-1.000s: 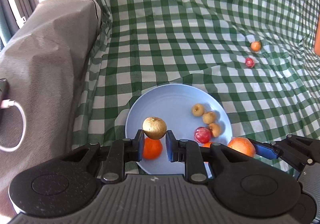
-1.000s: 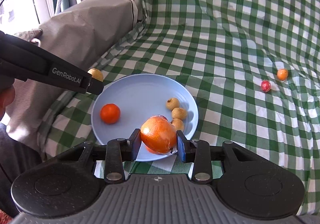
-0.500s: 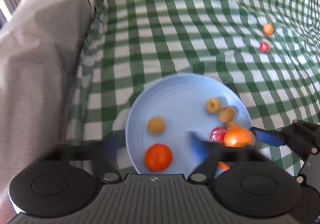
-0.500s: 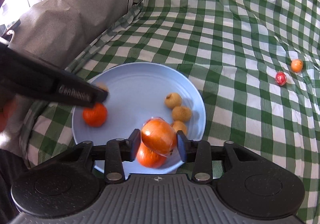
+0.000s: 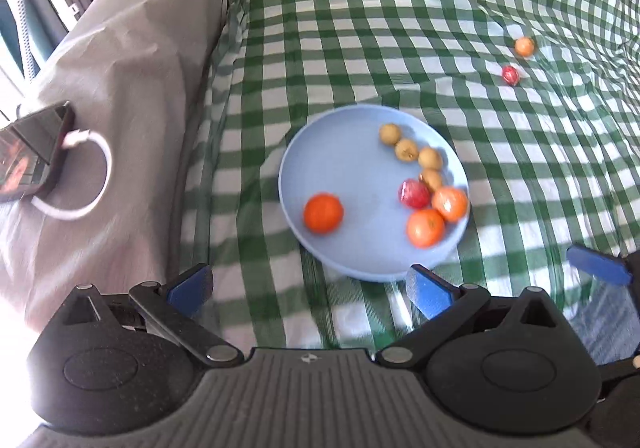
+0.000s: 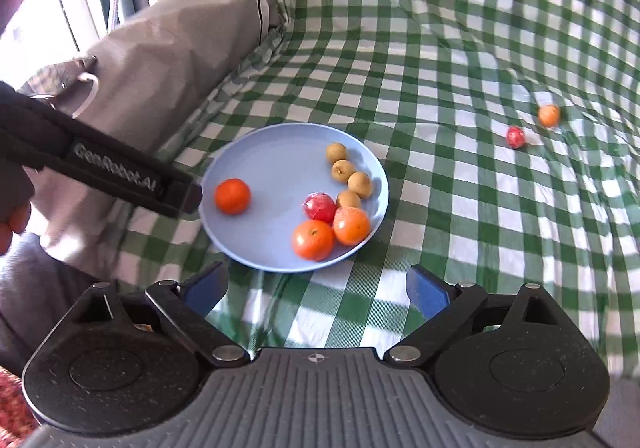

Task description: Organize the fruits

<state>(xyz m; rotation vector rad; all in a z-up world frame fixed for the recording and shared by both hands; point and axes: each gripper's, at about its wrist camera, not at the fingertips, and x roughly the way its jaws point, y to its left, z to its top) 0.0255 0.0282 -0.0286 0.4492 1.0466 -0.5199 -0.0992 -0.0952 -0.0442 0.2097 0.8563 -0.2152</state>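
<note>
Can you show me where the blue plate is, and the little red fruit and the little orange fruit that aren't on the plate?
blue plate (image 6: 256, 151): right wrist view, bare far rim.
little red fruit (image 6: 515, 137): right wrist view, its middle.
little orange fruit (image 6: 548, 115): right wrist view, its middle.

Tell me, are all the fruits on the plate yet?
Almost. The blue plate already holds eight fruits: three oranges, one red fruit and four small brown fruits. Nothing is in hand: the left gripper and right gripper have both just opened and are empty. Still left on the green checked cloth: one small orange fruit and one small red fruit.
</note>
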